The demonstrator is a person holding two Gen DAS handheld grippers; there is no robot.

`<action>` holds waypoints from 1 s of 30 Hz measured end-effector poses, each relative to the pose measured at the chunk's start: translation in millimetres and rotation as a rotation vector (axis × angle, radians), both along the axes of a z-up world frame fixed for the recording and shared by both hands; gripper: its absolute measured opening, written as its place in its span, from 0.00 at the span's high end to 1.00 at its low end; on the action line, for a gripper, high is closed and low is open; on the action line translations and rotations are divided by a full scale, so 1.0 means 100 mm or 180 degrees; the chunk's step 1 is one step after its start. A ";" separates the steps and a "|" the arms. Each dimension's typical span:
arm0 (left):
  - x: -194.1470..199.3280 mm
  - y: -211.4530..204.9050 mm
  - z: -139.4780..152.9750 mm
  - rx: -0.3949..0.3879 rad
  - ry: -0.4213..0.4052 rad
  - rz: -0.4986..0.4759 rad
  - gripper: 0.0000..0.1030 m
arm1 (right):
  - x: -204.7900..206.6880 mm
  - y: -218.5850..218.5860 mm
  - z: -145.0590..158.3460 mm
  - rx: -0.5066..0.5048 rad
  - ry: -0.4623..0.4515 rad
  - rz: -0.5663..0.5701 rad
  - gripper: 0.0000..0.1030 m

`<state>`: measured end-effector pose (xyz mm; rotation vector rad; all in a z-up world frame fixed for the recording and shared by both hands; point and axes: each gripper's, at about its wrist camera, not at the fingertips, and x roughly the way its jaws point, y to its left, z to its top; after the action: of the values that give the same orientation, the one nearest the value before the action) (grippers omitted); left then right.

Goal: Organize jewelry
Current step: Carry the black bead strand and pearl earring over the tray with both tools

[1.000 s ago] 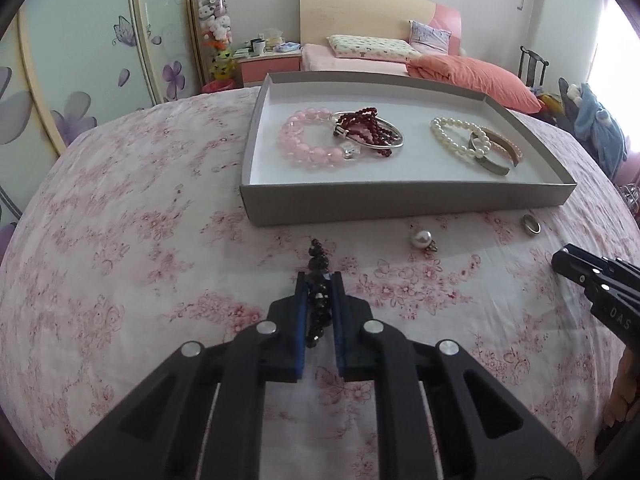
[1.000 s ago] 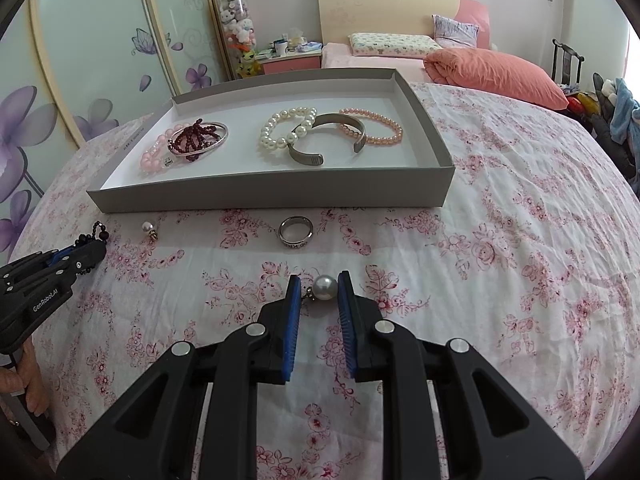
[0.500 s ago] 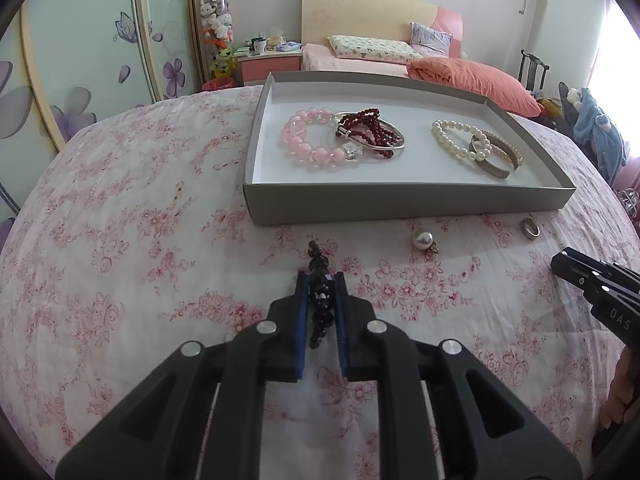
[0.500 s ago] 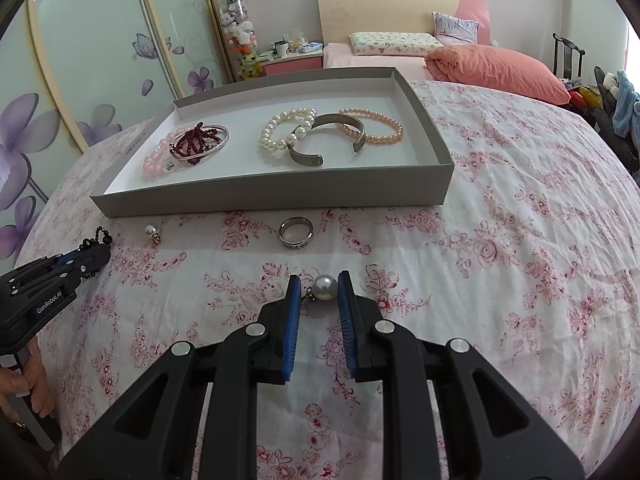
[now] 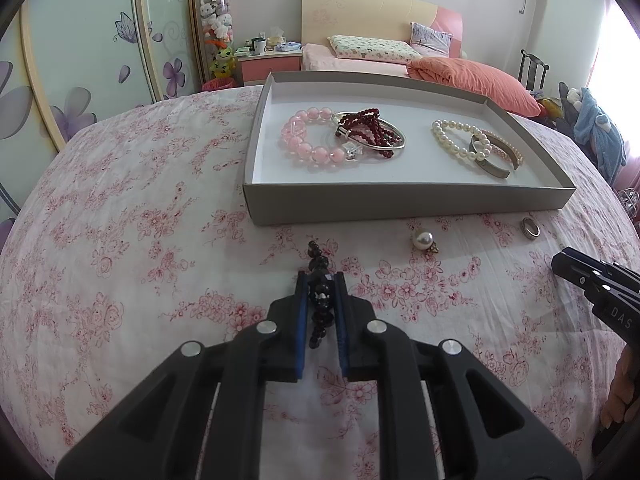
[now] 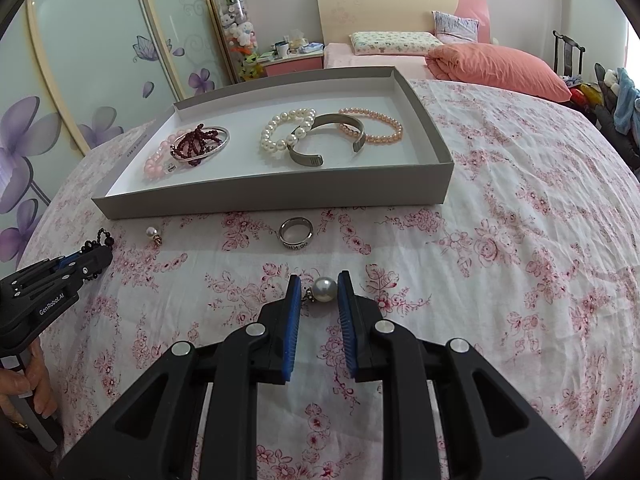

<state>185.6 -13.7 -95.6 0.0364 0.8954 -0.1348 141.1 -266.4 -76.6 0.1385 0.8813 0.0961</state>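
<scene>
Floral pink-and-white cloth covers the surface (image 5: 120, 240) in a bedroom with a bed (image 5: 380, 60) at the back wall. Both grippers hang low over the cloth, angled down.

Left gripper (image 5: 321, 280): the fingers (image 5: 302, 300) stand narrow and clamp a black beaded bracelet (image 5: 320, 300), which runs lengthwise between the pads and sticks out past the tips.

Right gripper (image 6: 318, 288): the fingers (image 6: 294, 300) stand narrow around a pearl earring (image 6: 323, 289) at their tips. The right pad touches the pearl; contact on the left pad cannot be told.

Ahead of both sets of fingers sits a grey tray (image 6: 260, 200) with bracelets inside: pink bead, dark red bead and silver bangle together, then white pearl, metal cuff and small pink pearl. Between the tray and the right fingers lies a silver ring (image 6: 296, 232). A second pearl earring (image 5: 424, 240) lies ahead and right of the left fingers, near the tray wall.
</scene>
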 end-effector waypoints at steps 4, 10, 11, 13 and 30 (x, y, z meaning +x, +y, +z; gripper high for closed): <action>0.00 0.00 0.00 0.0000 0.0000 0.0000 0.86 | 0.00 0.00 0.00 0.0001 0.0000 0.0000 0.81; 0.00 0.00 0.00 -0.0002 0.0000 0.0000 0.86 | 0.00 0.00 0.00 0.0010 0.0000 0.0000 0.81; 0.00 0.00 0.00 -0.0005 0.0000 0.0000 0.86 | 0.00 0.00 0.00 0.0010 0.0000 -0.0001 0.81; 0.00 0.00 0.00 0.0000 -0.0003 -0.0006 0.87 | 0.00 0.01 0.01 -0.0010 -0.0002 -0.0005 0.81; -0.25 0.12 0.40 -0.0255 -0.0411 -0.0008 0.89 | -0.25 0.10 0.56 -0.0042 -0.0670 0.0026 0.84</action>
<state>161.0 -2.0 -55.4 -0.0280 0.7604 -0.1685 115.7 -256.5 -20.3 0.1102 0.6725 0.1104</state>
